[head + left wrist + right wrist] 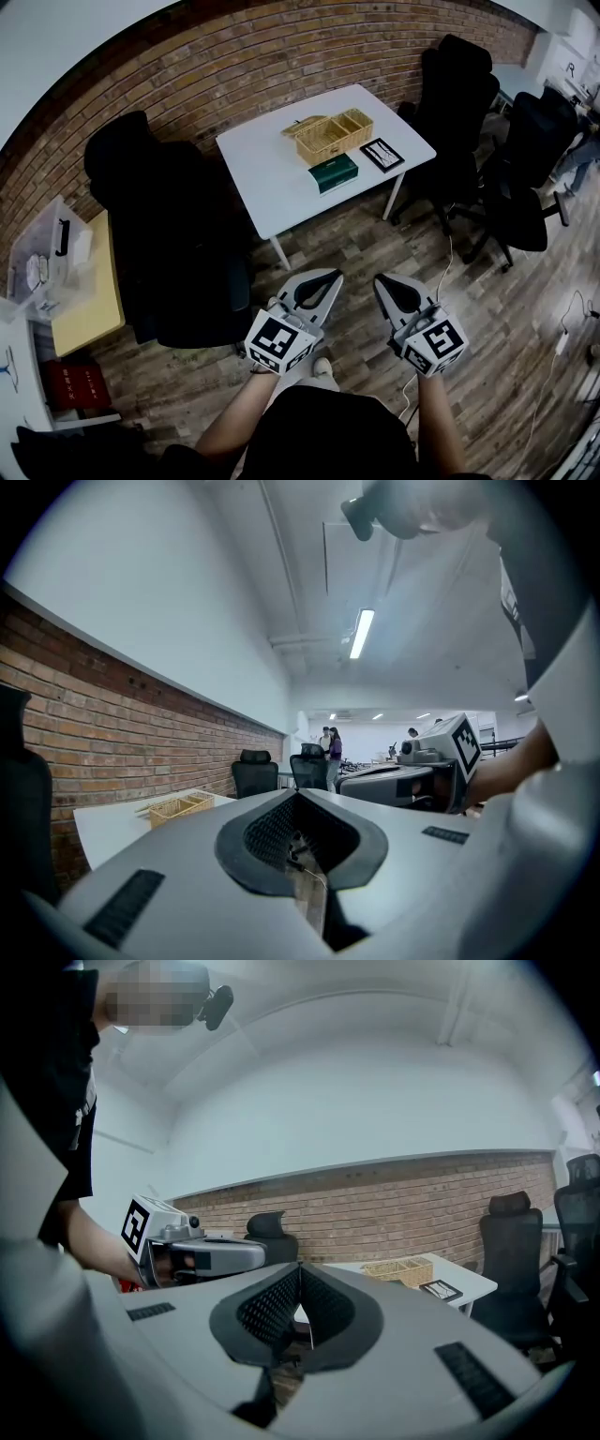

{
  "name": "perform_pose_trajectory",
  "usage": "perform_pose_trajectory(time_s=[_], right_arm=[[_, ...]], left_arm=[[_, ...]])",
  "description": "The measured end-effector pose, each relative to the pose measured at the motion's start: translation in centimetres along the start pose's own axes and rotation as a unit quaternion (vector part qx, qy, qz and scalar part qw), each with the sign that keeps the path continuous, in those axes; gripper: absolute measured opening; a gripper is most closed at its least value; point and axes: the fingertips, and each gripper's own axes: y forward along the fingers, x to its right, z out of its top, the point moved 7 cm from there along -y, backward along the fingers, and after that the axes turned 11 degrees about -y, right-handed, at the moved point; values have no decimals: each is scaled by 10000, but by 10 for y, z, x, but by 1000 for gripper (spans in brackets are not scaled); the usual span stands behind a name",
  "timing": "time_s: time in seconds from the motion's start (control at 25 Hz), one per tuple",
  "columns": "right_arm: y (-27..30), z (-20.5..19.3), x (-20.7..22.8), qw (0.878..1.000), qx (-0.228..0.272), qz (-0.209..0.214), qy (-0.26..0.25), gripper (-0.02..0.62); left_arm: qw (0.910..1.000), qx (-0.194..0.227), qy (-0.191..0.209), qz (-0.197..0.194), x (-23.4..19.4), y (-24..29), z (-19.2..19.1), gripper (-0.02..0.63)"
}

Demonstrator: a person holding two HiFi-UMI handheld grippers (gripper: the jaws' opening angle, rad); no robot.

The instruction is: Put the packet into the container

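A green packet lies flat on the white table, just in front of a wicker container with compartments. The wicker container also shows in the right gripper view and, small, as the basket in the left gripper view. My left gripper and right gripper hang side by side over the wooden floor, well short of the table. Both are shut with nothing between the jaws. From the left gripper view I see the right gripper beside it.
A black-framed card lies at the table's right end. Black office chairs stand left of the table and more chairs to its right. A yellow side table with a clear bin is at far left. People stand far off in the room.
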Motion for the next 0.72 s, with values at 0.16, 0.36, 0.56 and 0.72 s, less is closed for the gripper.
perform_pose_trajectory(time_s=[0.16, 0.36, 0.56, 0.72], right_arm=[[14, 2, 1, 10000, -57, -30, -56, 5], [24, -1, 1, 9998, -174, -36, -91, 5], [33, -1, 4, 9997, -191, -47, -110, 5], [35, 1, 13, 10000, 40, 10, -47, 5]], left_arm=[[10000, 23, -72, -3, -18, 0, -1, 8], [9999, 42, -166, -13, -30, -3, -8, 8], [9998, 6, -197, 2, -40, 0, -9, 8], [9998, 41, -203, 63, -43, 7, -7, 8]])
